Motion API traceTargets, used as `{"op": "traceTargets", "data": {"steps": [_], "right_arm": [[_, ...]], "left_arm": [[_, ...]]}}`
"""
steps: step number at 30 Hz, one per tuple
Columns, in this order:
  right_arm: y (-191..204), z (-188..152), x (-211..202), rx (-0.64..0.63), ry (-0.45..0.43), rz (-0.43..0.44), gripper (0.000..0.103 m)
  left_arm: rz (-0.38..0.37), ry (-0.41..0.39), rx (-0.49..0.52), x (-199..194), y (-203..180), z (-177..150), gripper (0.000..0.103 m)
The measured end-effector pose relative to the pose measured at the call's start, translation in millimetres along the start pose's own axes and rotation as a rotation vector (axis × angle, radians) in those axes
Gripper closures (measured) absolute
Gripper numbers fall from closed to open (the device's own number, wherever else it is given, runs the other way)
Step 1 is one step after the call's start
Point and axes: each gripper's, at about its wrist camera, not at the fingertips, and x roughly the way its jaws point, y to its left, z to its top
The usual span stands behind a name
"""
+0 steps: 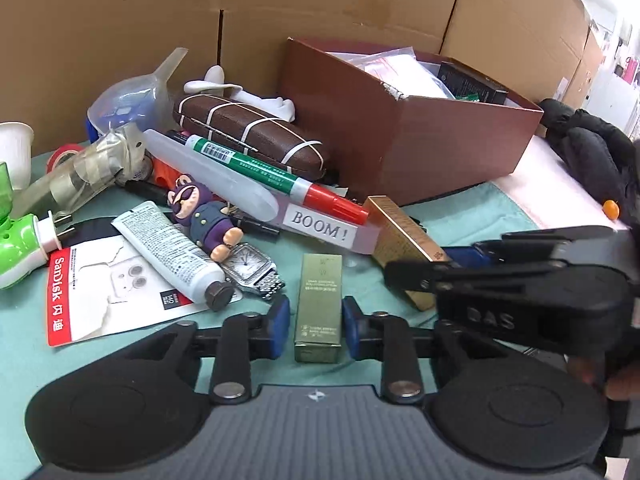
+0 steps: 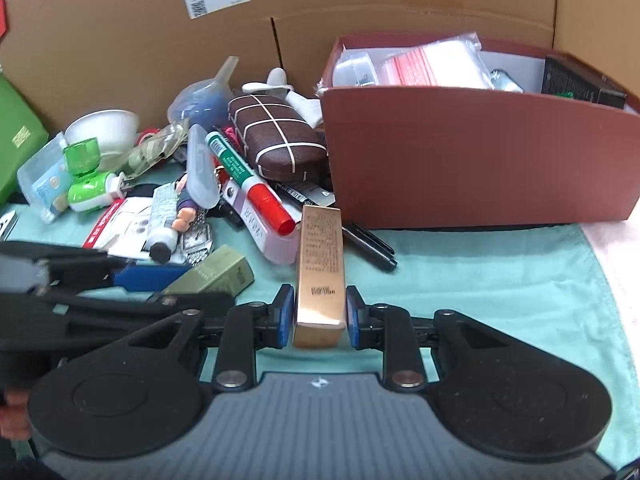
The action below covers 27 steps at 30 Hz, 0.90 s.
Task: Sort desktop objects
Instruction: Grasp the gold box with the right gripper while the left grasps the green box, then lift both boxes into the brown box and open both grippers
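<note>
My left gripper (image 1: 316, 320) has its blue pads on either side of a small olive-green box (image 1: 319, 308) lying on the teal cloth; small gaps show at the pads, so contact is unclear. My right gripper (image 2: 319, 316) straddles a gold box (image 2: 320, 272) the same way, pads close to its sides. The gold box (image 1: 404, 248) also shows in the left view, and the olive box (image 2: 216, 272) in the right view. A brown open box (image 2: 480, 160) holding bags and packets stands behind on the right.
A pile lies left of the brown box: a brown glasses case (image 1: 252, 136), green-and-red marker (image 1: 280, 180), white tube (image 1: 172, 256), purple figurine (image 1: 204, 216), silver watch (image 1: 252, 268), SanDisk card (image 1: 100, 292), black pens (image 2: 368, 244). A cardboard wall (image 1: 320, 0) stands behind.
</note>
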Motion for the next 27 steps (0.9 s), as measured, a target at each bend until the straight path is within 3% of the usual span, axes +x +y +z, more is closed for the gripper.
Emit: {"op": "traceTargets", "data": {"steps": [4, 5, 8, 20, 25, 27], "right_arm": [[1.9, 2.5, 9.3, 0.001, -0.011, -0.006, 0.077], [2.4, 2.4, 8.3, -0.002, -0.007, -0.003, 0.078], [1.9, -0.5, 0.1, 0.001, -0.005, 0.001, 0.080], [-7.0, -2.7, -62.2, -0.010, -0.086, 0.033, 0.080], [0.2, -10.7, -34.0, -0.147, 0.106, 0.032, 0.079], [3.7, -16.0, -26.7, -0.181, 0.119, 0.008, 0.075]], "left_arm": [[0.002, -0.006, -0.017, 1.8, 1.7, 1.0, 0.074], [0.005, -0.004, -0.004, 1.9, 0.0, 1.1, 0.079], [-0.018, 0.000, -0.013, -2.9, -1.1, -0.1, 0.080], [-0.107, -0.149, 0.017, -59.0, -24.3, 27.4, 0.080], [-0.100, -0.123, 0.032, -55.6, -25.9, 20.5, 0.080], [-0.093, -0.102, 0.028, -51.7, -24.1, 16.8, 0.080]]}}
